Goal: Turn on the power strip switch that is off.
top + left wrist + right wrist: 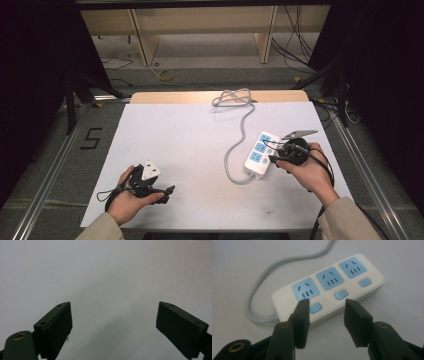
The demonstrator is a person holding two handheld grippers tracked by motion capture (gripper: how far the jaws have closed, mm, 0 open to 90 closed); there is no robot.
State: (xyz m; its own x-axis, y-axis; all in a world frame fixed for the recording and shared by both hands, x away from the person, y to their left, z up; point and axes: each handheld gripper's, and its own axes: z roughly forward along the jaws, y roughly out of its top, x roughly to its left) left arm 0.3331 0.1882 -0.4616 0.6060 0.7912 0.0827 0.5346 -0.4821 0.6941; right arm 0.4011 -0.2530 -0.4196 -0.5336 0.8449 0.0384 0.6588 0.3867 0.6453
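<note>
Power strip [260,154] sits on the white desk [190,150] at about 3 o'clock from centre, long axis running roughly 1 to 7 o'clock, grey cable [234,150] leaving its near end and looping back toward 12.

Right gripper [276,159] is at the strip's right edge. In the right gripper view its fingers [302,315] are apart, empty, straddling the near side of the strip [329,292] between the first and second blue switch buttons [341,294]. Pads look just above or barely touching the casing (can't tell contact from this angle).

Left gripper [162,192] is parked at 7 o'clock, well apart from the strip. Left gripper view shows its fingers [55,327] wide apart over bare desk, nothing held.

My read: the step in hand is the right gripper going for the strip, either to grip the body or press a switch.

To do it well:
- If gripping, rotate so the fingers span the short width of the casing, not the length.
- Seat low on the side walls, clear of the buttons (a stray press toggles an outlet).
- Stay off the cable end; the strain relief will twist the strip.
- If pressing, bring the fingers together first and lead with one tip, square on the button.
</note>
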